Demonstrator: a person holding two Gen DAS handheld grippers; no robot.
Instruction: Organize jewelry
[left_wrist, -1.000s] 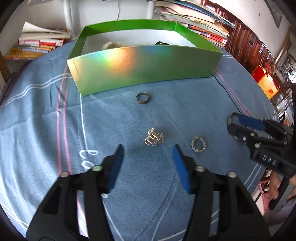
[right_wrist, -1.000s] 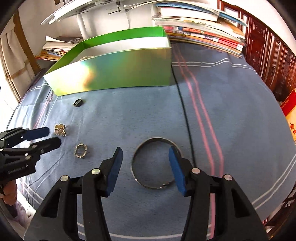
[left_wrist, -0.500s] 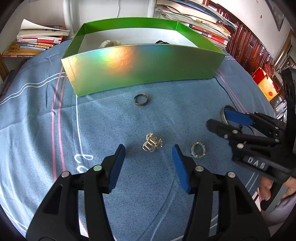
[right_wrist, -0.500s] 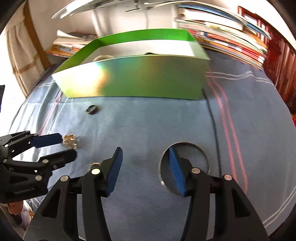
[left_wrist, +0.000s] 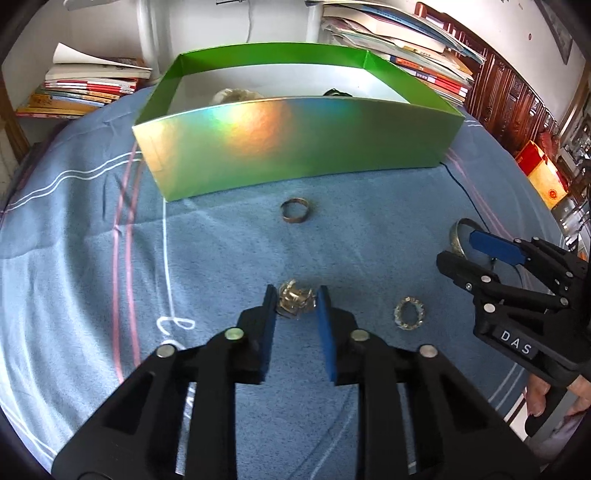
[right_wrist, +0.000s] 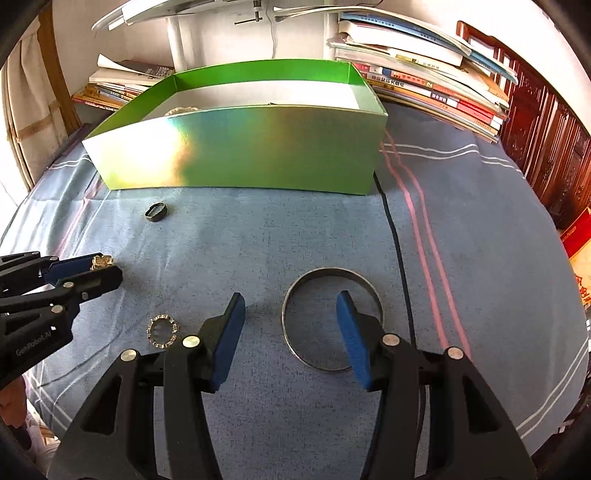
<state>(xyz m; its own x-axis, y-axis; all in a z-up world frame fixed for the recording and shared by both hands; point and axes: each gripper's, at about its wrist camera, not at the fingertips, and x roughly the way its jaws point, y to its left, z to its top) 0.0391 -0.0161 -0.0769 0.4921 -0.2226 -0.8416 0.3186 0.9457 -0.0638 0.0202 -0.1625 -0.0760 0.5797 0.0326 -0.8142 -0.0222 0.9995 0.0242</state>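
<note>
My left gripper (left_wrist: 295, 295) has closed its blue pads around a gold openwork ring (left_wrist: 294, 297) that lies on the blue cloth; the same ring shows between those pads in the right wrist view (right_wrist: 101, 261). My right gripper (right_wrist: 290, 306) is open, its jaws straddling the near left part of a large silver bangle (right_wrist: 331, 319), also visible in the left wrist view (left_wrist: 458, 236). A beaded silver ring (left_wrist: 409, 314) lies between the grippers. A plain dark band (left_wrist: 294, 209) lies in front of the green box (left_wrist: 295, 147).
The green box (right_wrist: 240, 155) holds a pale piece (left_wrist: 232, 95) and a dark item at its back. Stacks of books (right_wrist: 424, 74) line the far edge. A thin black cable (right_wrist: 395, 236) runs over the cloth right of the bangle.
My left gripper moved forward and closed from wide open onto the gold openwork ring. My right gripper swung back right so its jaws straddle the bangle's left side.
</note>
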